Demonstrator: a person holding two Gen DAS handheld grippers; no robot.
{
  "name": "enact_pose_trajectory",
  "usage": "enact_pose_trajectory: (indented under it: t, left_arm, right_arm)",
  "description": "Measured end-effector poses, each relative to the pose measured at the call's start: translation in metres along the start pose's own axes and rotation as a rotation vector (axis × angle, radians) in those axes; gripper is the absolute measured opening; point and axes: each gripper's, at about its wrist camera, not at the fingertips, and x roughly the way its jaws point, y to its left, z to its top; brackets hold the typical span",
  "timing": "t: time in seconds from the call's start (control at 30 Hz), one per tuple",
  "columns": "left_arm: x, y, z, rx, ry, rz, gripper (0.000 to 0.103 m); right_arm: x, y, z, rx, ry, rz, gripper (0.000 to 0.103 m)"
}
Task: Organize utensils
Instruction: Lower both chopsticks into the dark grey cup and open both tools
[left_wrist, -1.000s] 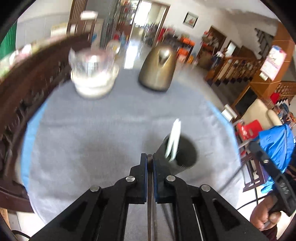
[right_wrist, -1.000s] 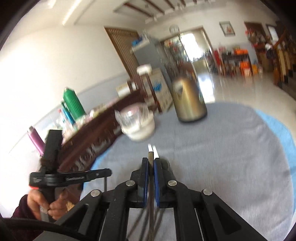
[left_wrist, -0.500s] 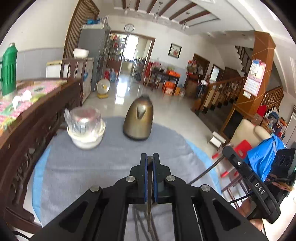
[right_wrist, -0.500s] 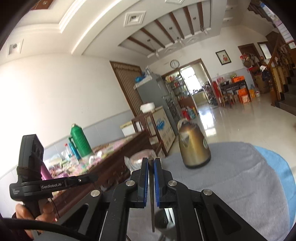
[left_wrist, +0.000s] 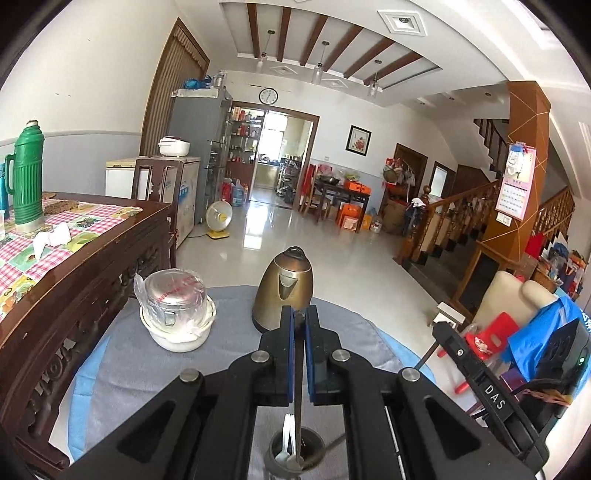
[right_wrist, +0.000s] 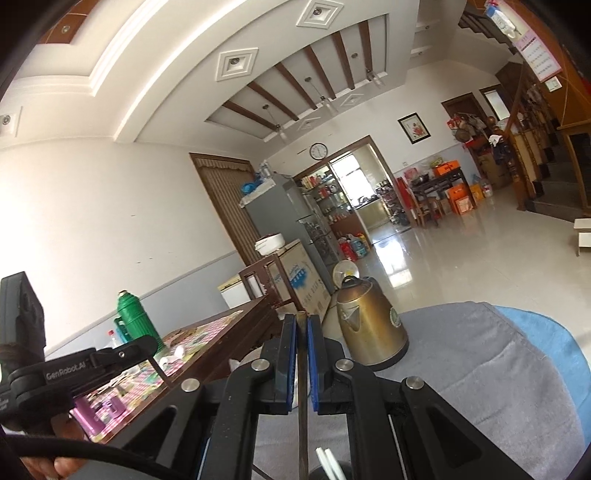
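utensil holder cup (left_wrist: 295, 452) sits low on the grey cloth (left_wrist: 122, 369), right under the left gripper (left_wrist: 299, 325); white plastic utensils (left_wrist: 286, 439) already stand in it, leaning on the rim. left gripper is clenched on a thin dark utensil handle (left_wrist: 298, 406) that hangs straight down between the blue pads (left_wrist: 290, 354), its lower end inside the cup mouth. held vertical so it drops in clean, judging by the alignment. looks like the insert step, close to letting go.

right gripper (right_wrist: 301, 332) also pinched tight on its own thin dark stick-like utensil (right_wrist: 303, 417), upright between the pads, tip pointing down toward the cup rim (right_wrist: 325, 474) at the bottom edge of that view, white utensil ends (right_wrist: 327, 461) just beside it. can't tell if its tip is inside the cup yet, cropped. probably waiting its turn so the two don't clash over one small opening.

further out: brass-coloured kettle (left_wrist: 282, 291) behind the cup, white bowl with a plastic-wrapped metal container (left_wrist: 173, 317) to the left of it, both well apart from the cup. dark wooden table (left_wrist: 92, 266) with a checked cloth and a green thermos (left_wrist: 27, 181) beside the work surface.

risk: cup is light-looking, a slanted drop could tip it.
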Motion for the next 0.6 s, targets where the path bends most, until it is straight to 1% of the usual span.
enact_pose_trajectory:
  t: [0.1, 0.27, 0.4, 0.47, 0.5, 0.53, 0.57, 0.6]
  left_arm:
    - [0.012, 0.002, -0.009, 0.0, -0.007, 0.016, 0.005]
    - [0.034, 0.01, -0.032, -0.027, 0.037, 0.018, 0.005]
    - [0.051, 0.018, -0.048, -0.053, 0.119, -0.002, 0.005]
    - [0.053, 0.021, -0.052, -0.06, 0.152, -0.016, 0.007]
    - [0.052, 0.022, -0.053, -0.062, 0.162, -0.011, 0.011]
    - [0.049, 0.023, -0.053, -0.062, 0.163, -0.014, 0.015]
    - [0.045, 0.023, -0.053, -0.06, 0.155, -0.021, 0.027]
    - [0.039, 0.024, -0.052, -0.053, 0.141, -0.02, 0.041]
  right_arm:
    - [0.011, 0.0, -0.003, -0.028, -0.012, -0.035, 0.006]
    - [0.024, -0.006, -0.024, -0.079, 0.038, -0.075, 0.006]
    - [0.027, -0.013, -0.037, -0.086, 0.102, -0.066, 0.006]
    - [0.027, -0.014, -0.04, -0.08, 0.133, -0.042, 0.008]
    - [0.025, -0.015, -0.041, -0.077, 0.141, -0.033, 0.008]
    - [0.023, -0.015, -0.041, -0.075, 0.153, -0.024, 0.01]
    - [0.022, -0.014, -0.041, -0.073, 0.163, -0.019, 0.017]
    - [0.019, -0.014, -0.042, -0.072, 0.17, -0.007, 0.022]
